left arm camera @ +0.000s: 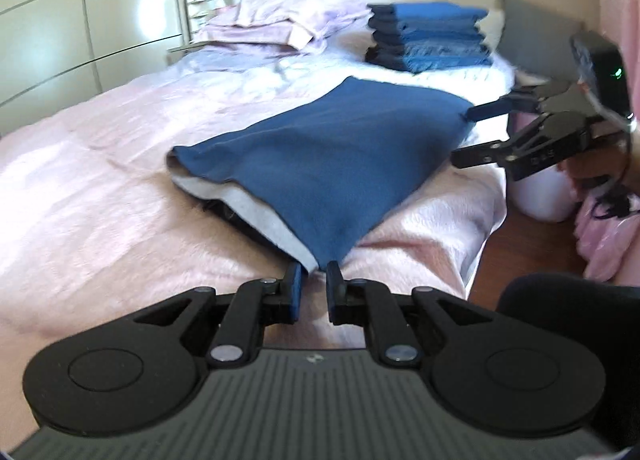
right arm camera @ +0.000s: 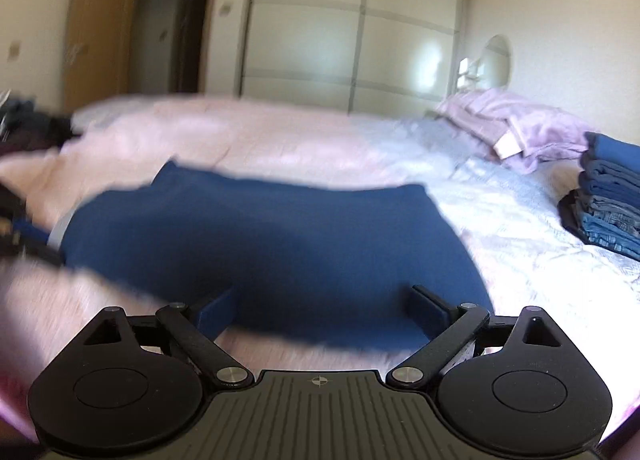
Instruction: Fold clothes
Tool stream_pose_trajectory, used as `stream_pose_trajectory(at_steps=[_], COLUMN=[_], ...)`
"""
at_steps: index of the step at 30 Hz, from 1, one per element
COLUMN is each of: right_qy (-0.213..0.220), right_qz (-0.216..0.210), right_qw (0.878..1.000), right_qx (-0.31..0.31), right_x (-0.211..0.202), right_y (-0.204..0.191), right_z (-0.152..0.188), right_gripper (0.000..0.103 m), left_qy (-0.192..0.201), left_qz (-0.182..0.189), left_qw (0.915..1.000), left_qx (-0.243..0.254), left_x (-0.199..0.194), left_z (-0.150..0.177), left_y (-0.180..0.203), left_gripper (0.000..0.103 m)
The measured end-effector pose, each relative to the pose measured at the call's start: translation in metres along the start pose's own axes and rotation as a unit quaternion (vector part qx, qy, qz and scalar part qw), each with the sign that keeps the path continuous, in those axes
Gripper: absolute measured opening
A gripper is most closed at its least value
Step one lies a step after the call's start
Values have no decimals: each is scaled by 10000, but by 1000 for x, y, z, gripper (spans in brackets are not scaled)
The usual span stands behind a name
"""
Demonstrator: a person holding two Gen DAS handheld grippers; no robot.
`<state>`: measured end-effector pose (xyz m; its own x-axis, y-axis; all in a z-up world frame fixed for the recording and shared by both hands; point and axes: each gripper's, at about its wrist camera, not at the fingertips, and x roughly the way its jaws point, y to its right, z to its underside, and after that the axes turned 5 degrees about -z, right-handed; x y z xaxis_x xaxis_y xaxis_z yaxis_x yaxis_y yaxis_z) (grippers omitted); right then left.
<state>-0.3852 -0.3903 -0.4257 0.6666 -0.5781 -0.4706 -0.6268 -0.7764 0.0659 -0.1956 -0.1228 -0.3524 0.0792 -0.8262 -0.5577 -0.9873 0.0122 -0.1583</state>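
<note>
A blue garment (left arm camera: 320, 140) with a pale lining lies spread on the pink bed (left arm camera: 100, 180). Its near corner is drawn to a point and lifted off the cover. My left gripper (left arm camera: 314, 272) is shut on that corner, which is pinched at the tips of its narrowly set fingers. My right gripper (left arm camera: 464, 136) stands wide open at the garment's far right corner, with nothing between its fingers. In the right wrist view the right gripper (right arm camera: 320, 296) hovers open over the near edge of the blurred blue garment (right arm camera: 260, 240).
A stack of folded blue clothes (left arm camera: 428, 36) sits at the head of the bed beside lilac pillows (left arm camera: 272, 24). White wardrobe doors (right arm camera: 352, 40) line the far wall. The bed's right edge drops to a wooden floor (left arm camera: 516, 244), where a white container (left arm camera: 540, 196) stands.
</note>
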Motion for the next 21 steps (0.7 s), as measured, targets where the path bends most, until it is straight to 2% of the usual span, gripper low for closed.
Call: stream_pose_trajectory(at_steps=[4,10,14,18,21], right_qy=[-547,-1338,-1388,-1405,-1411], right_qz=[-33,-405,-547,-562,-503], right_qw=[9985,9901,9888,9885,9887], right_qx=[-94,124,52,39,46], right_x=[-7,-4,-11,-16,-17], right_y=[-13,-17,-21,-20,-17], right_z=[-3,-14,-13,-12,-12], right_gripper=[94,94,94,94,94], left_qy=[-155,-183,-268,-306,-329], left_qz=[-409,-786,-959,-984,-981], left_qw=[9990,9966,9946,9936,9929], left_qx=[128,179,303,469,588], left_x=[-24,-44,-45,-43,-34], left_z=[-7,-18,-22,-29,-36], left_y=[17,36,40,40,39], left_gripper=[21,32,33,41,42])
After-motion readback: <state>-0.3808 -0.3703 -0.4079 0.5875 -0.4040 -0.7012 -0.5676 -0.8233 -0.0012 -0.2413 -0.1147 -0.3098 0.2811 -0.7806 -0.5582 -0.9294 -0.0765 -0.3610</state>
